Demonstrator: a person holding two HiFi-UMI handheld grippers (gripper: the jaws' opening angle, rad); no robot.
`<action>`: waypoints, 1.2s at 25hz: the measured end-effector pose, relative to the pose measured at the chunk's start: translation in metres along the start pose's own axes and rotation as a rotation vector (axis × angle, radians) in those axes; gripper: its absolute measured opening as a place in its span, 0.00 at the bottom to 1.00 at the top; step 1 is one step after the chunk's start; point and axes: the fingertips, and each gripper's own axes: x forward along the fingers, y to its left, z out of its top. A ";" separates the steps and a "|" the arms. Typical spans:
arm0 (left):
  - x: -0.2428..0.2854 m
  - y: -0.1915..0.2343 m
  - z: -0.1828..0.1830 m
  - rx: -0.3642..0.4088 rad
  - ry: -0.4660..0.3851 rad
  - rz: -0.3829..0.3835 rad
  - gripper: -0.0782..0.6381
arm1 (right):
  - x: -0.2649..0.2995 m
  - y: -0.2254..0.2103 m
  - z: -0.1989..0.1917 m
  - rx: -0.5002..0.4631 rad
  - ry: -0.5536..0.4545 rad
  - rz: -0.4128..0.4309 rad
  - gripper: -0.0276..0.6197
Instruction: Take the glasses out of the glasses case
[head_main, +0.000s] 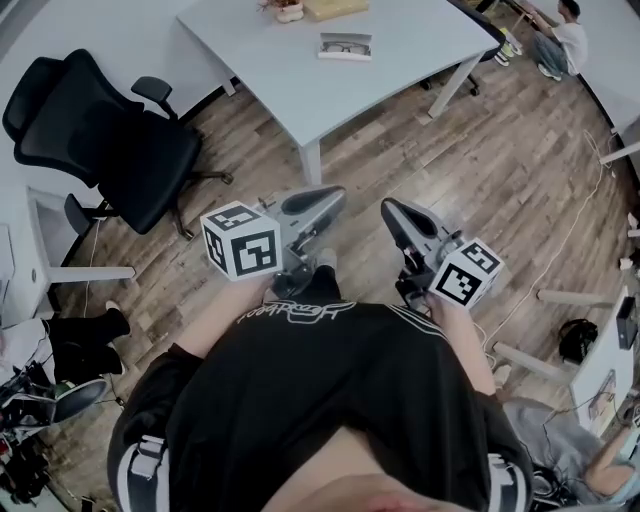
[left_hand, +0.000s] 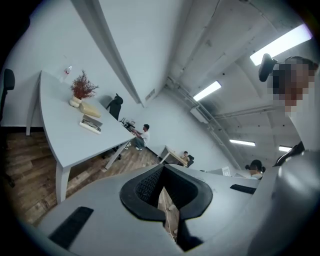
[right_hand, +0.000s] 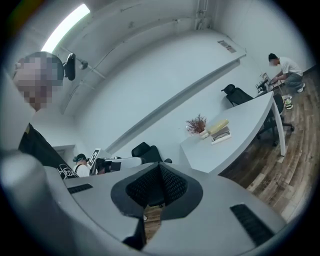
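The glasses case (head_main: 345, 46) lies on the far white table (head_main: 400, 50), pale, with dark glasses showing in it. It also appears small in the left gripper view (left_hand: 91, 124) and the right gripper view (right_hand: 221, 135). My left gripper (head_main: 335, 193) and right gripper (head_main: 390, 207) are held side by side at waist height, well short of the table, pointing toward it. Both are shut with nothing between the jaws; their dark pads meet in the left gripper view (left_hand: 162, 172) and the right gripper view (right_hand: 159, 170).
A yellowish box (head_main: 335, 8) and a small potted plant (head_main: 288, 10) stand behind the case. A black office chair (head_main: 100, 140) is at the left, near the table's leg (head_main: 311, 160). Another person (head_main: 560, 40) sits at the far right. A cable (head_main: 560, 250) runs across the wooden floor.
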 end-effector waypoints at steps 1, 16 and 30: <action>0.006 0.013 0.008 -0.007 0.006 0.003 0.12 | 0.010 -0.011 0.005 0.013 0.000 -0.002 0.06; 0.032 0.148 0.106 -0.085 -0.044 0.003 0.12 | 0.144 -0.083 0.069 -0.015 0.038 0.020 0.06; 0.045 0.155 0.129 -0.005 -0.046 0.046 0.12 | 0.157 -0.106 0.092 -0.029 0.000 0.042 0.06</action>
